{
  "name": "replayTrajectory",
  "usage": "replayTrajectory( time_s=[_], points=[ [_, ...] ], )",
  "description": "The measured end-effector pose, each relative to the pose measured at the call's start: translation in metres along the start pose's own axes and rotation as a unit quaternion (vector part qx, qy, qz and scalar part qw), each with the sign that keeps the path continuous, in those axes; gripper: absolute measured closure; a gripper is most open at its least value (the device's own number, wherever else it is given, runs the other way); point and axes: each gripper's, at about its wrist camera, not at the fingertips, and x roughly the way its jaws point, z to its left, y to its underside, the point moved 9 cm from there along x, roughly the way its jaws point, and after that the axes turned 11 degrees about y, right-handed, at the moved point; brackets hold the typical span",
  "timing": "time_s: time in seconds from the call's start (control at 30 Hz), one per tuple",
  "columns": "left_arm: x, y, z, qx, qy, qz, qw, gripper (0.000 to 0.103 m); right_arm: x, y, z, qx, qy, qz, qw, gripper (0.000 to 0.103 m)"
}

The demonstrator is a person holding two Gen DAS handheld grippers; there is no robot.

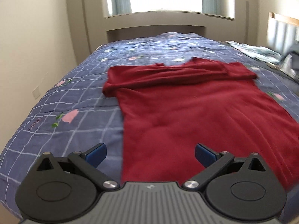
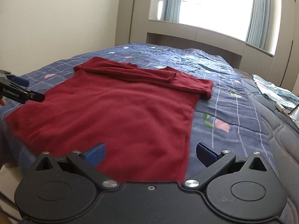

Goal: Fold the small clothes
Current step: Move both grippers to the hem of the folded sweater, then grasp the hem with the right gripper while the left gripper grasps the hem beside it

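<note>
A dark red shirt (image 1: 196, 112) lies flat on the bed, its sleeves folded across the far end. It also shows in the right wrist view (image 2: 121, 112). My left gripper (image 1: 150, 154) is open and empty, hovering over the shirt's near left edge. My right gripper (image 2: 151, 154) is open and empty, hovering over the shirt's near right edge. The left gripper (image 2: 17, 87) also shows at the left edge of the right wrist view, beside the shirt.
The bed has a blue checked quilt (image 1: 74, 97) with pink flowers. A light blue-green cloth (image 2: 276, 91) lies on the bare mattress at the right; it also shows in the left wrist view (image 1: 257, 51). A wall runs along the bed's left side, and a window ledge lies beyond.
</note>
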Motion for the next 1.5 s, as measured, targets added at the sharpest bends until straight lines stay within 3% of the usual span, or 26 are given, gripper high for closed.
replayTrajectory(
  time_s=[0.17, 0.27, 0.4, 0.63, 0.8, 0.9, 1.0, 1.13, 1.27, 1.5],
  points=[
    [-0.016, 0.023, -0.024, 0.043, -0.007, 0.003, 0.999, 0.0, -0.028, 0.019, 0.021, 0.001, -0.022, -0.008, 1.0, 0.001],
    [-0.023, 0.036, -0.032, 0.056, 0.001, 0.011, 0.9984, 0.0, -0.036, 0.029, 0.036, -0.038, -0.022, -0.007, 0.999, 0.001],
    [-0.024, 0.05, -0.037, 0.079, -0.013, 0.031, 0.9963, 0.0, -0.036, 0.041, 0.055, -0.12, 0.015, -0.014, 0.993, 0.001],
    [-0.033, 0.055, -0.04, 0.074, 0.0, 0.029, 0.9968, 0.0, -0.028, 0.04, 0.062, -0.143, 0.058, -0.053, 0.987, 0.001],
    [-0.04, 0.05, -0.051, 0.069, 0.034, 0.014, 0.9969, 0.0, -0.024, 0.034, 0.068, -0.167, 0.093, -0.088, 0.978, 0.003],
    [-0.042, 0.048, -0.065, 0.079, 0.059, 0.006, 0.9951, 0.0, -0.031, 0.033, 0.078, -0.19, 0.083, -0.111, 0.972, 0.023],
    [-0.042, 0.048, -0.079, 0.099, 0.08, 0.004, 0.9918, 0.0, -0.036, 0.031, 0.081, -0.199, 0.056, -0.123, 0.971, 0.061],
    [-0.039, 0.052, -0.089, 0.12, 0.103, 0.011, 0.9874, 0.0, -0.04, 0.025, 0.078, -0.186, 0.022, -0.119, 0.975, 0.088],
    [-0.036, 0.059, -0.102, 0.155, 0.109, 0.016, 0.9817, 0.0, -0.042, 0.012, 0.073, -0.159, 0.001, -0.117, 0.98, 0.094],
    [-0.027, 0.053, -0.125, 0.194, 0.101, -0.002, 0.9759, 0.001, -0.044, -0.016, 0.062, -0.113, -0.021, -0.115, 0.987, 0.096]
  ],
)
